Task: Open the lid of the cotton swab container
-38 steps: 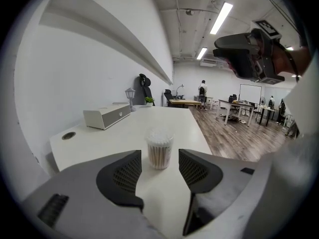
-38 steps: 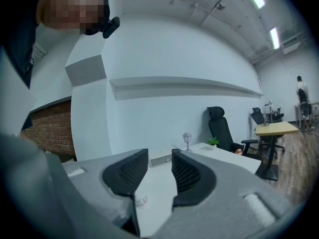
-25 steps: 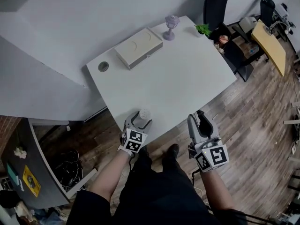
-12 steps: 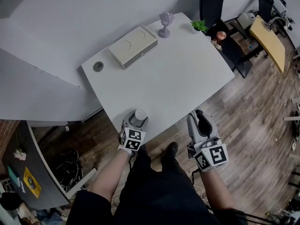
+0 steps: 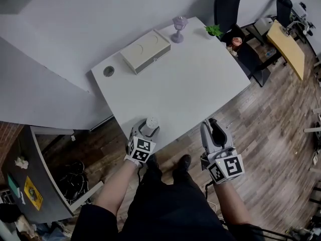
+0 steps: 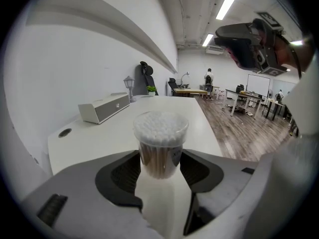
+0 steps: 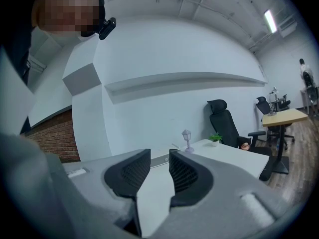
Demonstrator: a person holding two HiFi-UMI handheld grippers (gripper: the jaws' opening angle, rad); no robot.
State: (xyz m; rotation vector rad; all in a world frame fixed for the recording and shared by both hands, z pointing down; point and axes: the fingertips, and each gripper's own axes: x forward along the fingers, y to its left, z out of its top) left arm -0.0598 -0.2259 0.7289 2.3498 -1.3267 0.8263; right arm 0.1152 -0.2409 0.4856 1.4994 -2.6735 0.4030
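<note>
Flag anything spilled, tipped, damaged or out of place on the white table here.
Nothing stands out. The cotton swab container stands upright by the table's front edge, lid on, nothing spilled. The box, small lamp and plant sit upright at the far side.

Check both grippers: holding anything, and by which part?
Left gripper, jaws just closing, clasps the container by its lower sides. Right gripper, jaws also just closing, holds nothing.

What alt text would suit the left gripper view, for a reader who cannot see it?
A clear round plastic container of white-tipped cotton swabs stands on a white table between the grey left tongs, whose jaws have just been closing and touch its sides. Behind it are a beige rectangular box and, at right, a wooden floor.
</note>
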